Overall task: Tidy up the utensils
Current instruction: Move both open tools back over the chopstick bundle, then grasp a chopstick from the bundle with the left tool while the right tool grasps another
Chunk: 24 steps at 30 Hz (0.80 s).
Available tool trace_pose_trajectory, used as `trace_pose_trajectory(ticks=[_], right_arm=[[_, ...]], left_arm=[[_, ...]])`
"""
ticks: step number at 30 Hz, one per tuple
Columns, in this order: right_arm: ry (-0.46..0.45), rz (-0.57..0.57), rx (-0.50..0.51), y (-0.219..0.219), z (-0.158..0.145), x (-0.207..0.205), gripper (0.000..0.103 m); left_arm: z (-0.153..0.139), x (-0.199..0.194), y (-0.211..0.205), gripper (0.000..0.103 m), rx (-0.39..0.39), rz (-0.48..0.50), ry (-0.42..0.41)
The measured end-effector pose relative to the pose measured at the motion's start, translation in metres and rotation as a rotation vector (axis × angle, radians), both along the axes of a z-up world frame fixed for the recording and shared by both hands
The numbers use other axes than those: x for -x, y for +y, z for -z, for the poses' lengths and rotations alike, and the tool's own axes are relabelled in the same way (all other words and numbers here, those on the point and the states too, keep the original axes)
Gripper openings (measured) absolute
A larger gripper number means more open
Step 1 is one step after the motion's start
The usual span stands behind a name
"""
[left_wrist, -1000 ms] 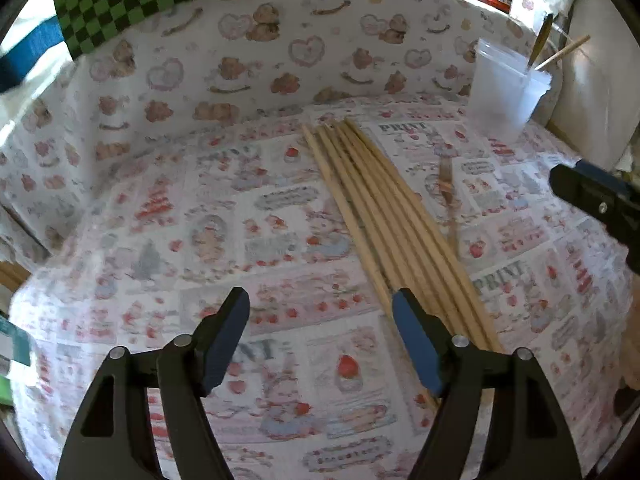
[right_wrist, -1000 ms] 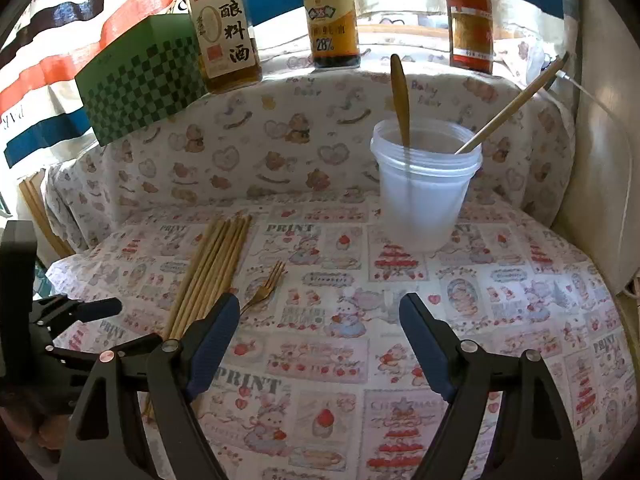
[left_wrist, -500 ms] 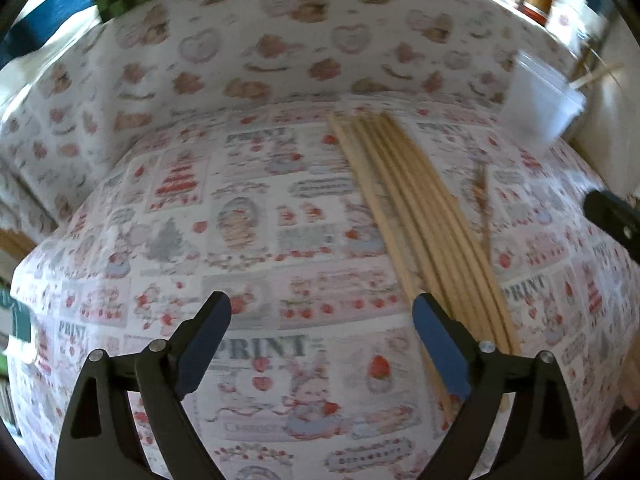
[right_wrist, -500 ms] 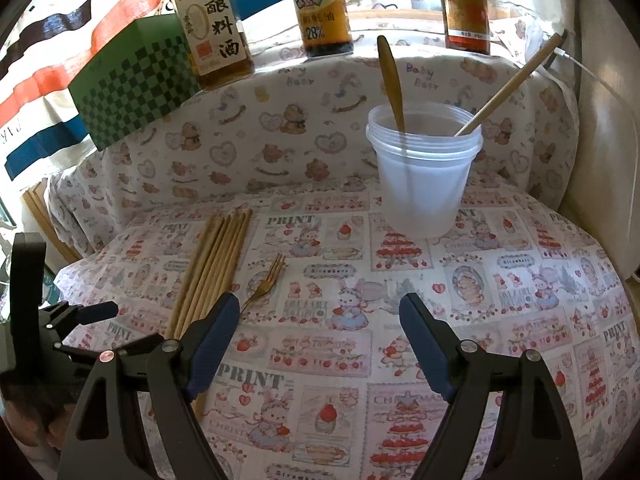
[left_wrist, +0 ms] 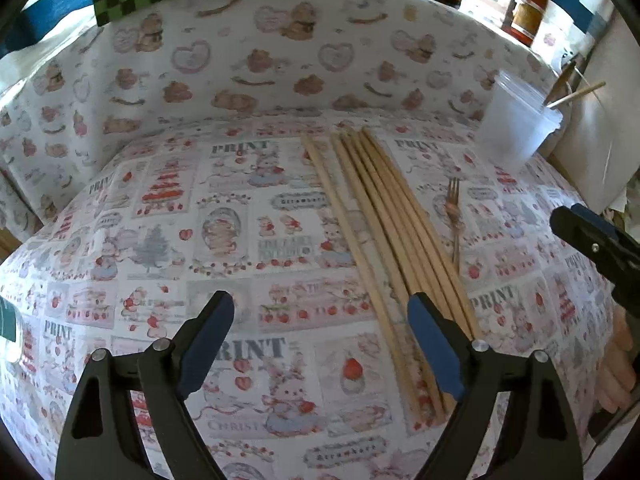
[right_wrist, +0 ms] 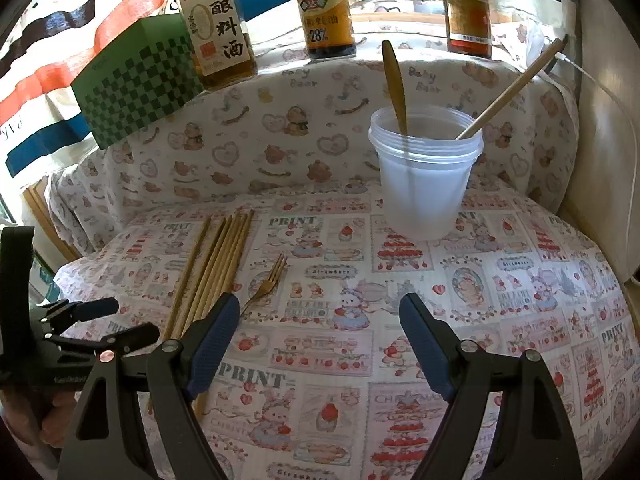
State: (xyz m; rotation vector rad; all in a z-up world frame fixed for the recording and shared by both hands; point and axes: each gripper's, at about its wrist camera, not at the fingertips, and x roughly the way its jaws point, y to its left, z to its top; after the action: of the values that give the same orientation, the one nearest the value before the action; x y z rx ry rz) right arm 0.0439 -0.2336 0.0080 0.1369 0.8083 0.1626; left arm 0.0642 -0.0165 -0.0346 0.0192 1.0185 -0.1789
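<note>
Several wooden chopsticks (left_wrist: 384, 216) (right_wrist: 216, 264) lie side by side on the printed tablecloth. A small golden fork (left_wrist: 454, 208) (right_wrist: 268, 284) lies just right of them. A clear plastic cup (right_wrist: 422, 184) (left_wrist: 516, 128) stands at the back right, holding a golden utensil (right_wrist: 394, 84) and one chopstick (right_wrist: 516, 88). My left gripper (left_wrist: 320, 304) hovers over the chopsticks' near ends, jaws wide and closing slightly; the leftmost chopstick shows in the gap, untouched. My right gripper (right_wrist: 319, 302) hangs open over bare cloth in front of the cup, with nothing between its fingers.
Three sauce bottles (right_wrist: 324, 12) and a green chequered box (right_wrist: 140, 80) stand on the ledge behind the cloth-covered back. A pale wall (right_wrist: 600, 140) closes the right side. A person's fingers (left_wrist: 616, 380) show under the right gripper.
The left gripper's jaws have opened wider and its view has shifted a little over the chopsticks. The right gripper, the cup and the fork have stayed put.
</note>
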Motion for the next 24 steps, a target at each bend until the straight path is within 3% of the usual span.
trace_pose_trajectory(ticks=[8,12,15,17,19,21,24], right_arm=[[0.004,-0.008,0.008,0.001,0.002,-0.002,0.084],[0.0,-0.009,0.015,0.002,0.002,-0.001,0.084],[0.0,-0.001,0.023,0.002,0.002,-0.002,0.084],[-0.001,0.003,0.025,0.001,0.002,-0.003,0.084],[-0.006,0.01,0.029,0.0,0.001,-0.002,0.084],[-0.011,0.015,0.028,-0.001,0.0,-0.002,0.084],[0.02,0.012,0.006,-0.001,0.003,0.0,0.083]], left_arm=[[0.015,-0.002,-0.011,0.078,-0.071,0.03,0.041],[0.015,0.002,-0.018,0.078,-0.122,0.038,0.005],[0.016,-0.001,-0.012,0.076,-0.084,0.034,0.026],[0.013,-0.002,-0.007,0.058,-0.081,0.023,0.015],[0.01,-0.001,-0.004,0.017,-0.072,0.021,0.004],[0.01,-0.003,0.0,0.005,-0.046,0.041,0.013],[0.009,-0.006,0.011,0.005,0.014,0.023,0.036]])
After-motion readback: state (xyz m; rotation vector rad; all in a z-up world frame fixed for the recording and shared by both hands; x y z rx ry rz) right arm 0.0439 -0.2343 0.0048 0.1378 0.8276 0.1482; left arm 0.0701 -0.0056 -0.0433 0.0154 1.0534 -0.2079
